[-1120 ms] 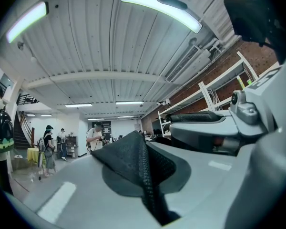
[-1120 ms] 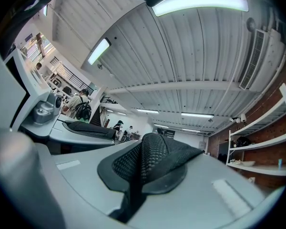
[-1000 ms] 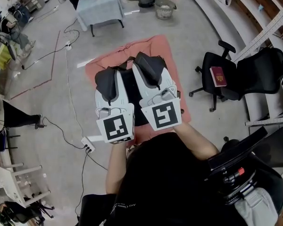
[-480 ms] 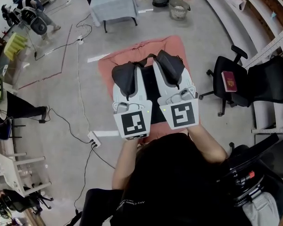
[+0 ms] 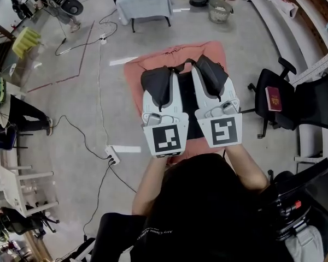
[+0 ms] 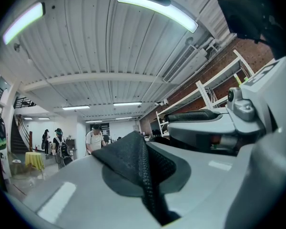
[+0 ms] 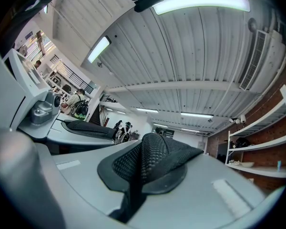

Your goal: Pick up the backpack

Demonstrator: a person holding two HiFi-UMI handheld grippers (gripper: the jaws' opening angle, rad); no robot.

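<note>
Grey concrete floor holds a salmon-pink cloth mat [image 5: 132, 78]; the black fabric backpack [image 5: 188, 112] lies on it, mostly hidden. The white left gripper [image 5: 159, 79] and white right gripper [image 5: 210, 70] hover side by side above, jaws pressed together, empty.

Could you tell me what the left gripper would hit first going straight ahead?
Nothing close: the left gripper points into open space. The way looks free up to distant people, though depth is unclear.

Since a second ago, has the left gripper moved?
No. The left gripper sits over the same part of the red mat; only the head view shifted.
</note>
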